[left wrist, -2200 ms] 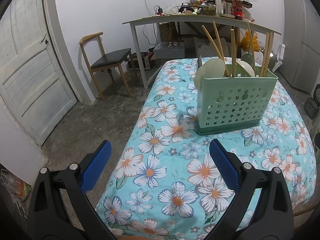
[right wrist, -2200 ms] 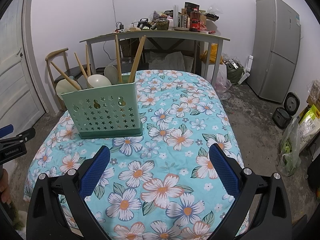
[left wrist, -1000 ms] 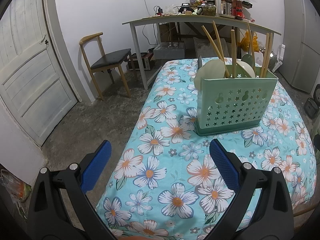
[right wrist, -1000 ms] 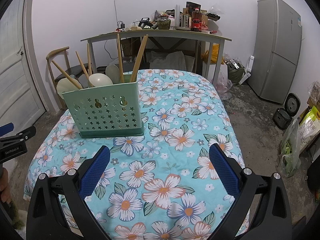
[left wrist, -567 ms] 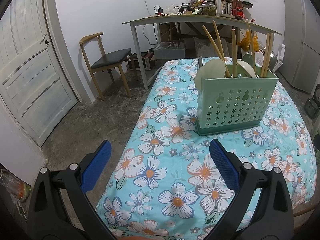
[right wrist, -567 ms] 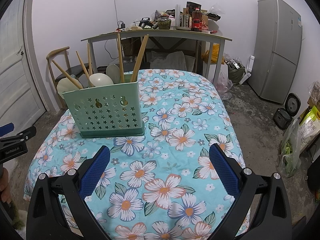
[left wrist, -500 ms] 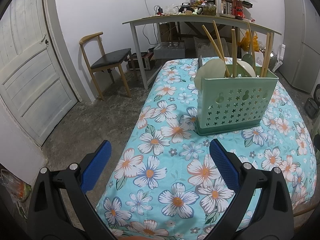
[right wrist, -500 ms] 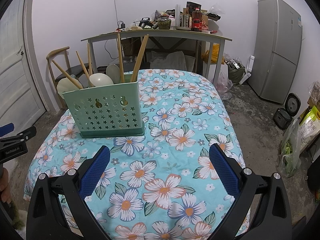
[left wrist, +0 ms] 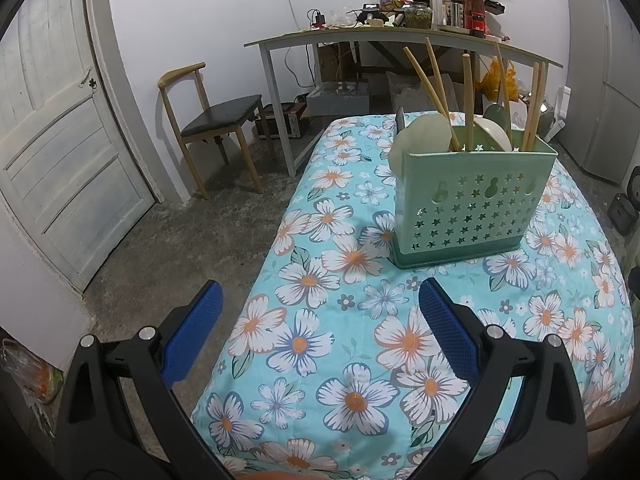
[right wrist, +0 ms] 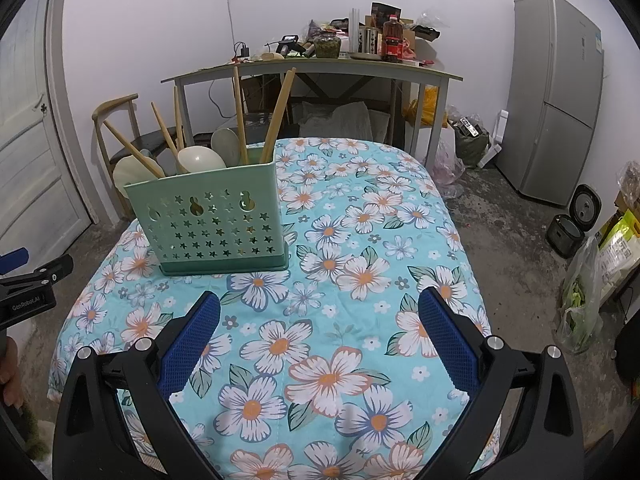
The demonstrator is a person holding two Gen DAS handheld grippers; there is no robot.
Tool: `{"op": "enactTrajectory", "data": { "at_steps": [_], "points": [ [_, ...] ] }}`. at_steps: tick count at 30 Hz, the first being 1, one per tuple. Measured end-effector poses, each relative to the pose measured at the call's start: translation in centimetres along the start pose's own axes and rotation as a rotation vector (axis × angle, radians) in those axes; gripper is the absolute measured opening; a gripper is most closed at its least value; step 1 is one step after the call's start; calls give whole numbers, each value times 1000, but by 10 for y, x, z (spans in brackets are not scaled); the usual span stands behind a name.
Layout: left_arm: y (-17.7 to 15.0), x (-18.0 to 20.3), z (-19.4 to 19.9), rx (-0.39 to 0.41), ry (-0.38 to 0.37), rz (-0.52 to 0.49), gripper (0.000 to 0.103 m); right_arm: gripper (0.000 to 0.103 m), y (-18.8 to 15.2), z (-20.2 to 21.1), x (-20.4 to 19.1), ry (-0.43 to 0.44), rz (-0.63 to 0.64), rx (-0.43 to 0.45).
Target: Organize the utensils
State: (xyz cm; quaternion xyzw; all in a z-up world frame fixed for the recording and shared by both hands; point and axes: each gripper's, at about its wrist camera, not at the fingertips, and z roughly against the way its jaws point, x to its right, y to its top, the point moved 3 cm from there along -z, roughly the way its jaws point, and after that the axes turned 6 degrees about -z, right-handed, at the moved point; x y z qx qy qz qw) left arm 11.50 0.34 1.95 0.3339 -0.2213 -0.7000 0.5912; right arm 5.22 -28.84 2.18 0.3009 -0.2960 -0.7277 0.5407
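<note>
Barely shifted since 2.2 s ago: right-wrist view drawn a touch nearer the pale green perforated plastic utensil caddy [right wrist: 218, 220], left-wrist view unchanged. Caddy standing upright on the floral turquoise tablecloth [right wrist: 360, 280], ahead and left of the right gripper [right wrist: 318, 320], ahead and right of the left gripper [left wrist: 320, 312]. Wooden-handled spatulas and spoons [right wrist: 240, 120] plus wooden chopsticks [left wrist: 534, 104] poking up out of it, long axes near vertical, heads leaning away. Both grippers spread wide, holding nothing, well short of the caddy. Neither clearly nearer. Nothing loose visible on the cloth, so probably nearly done.
</note>
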Motion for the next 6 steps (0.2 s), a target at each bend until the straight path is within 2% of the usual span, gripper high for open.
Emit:
{"op": "enactTrajectory", "data": {
  "at_steps": [6],
  "points": [
    [0, -1, -2, -5, 0, 3, 95, 97, 0, 0, 1, 0, 1, 0]
  ]
}}
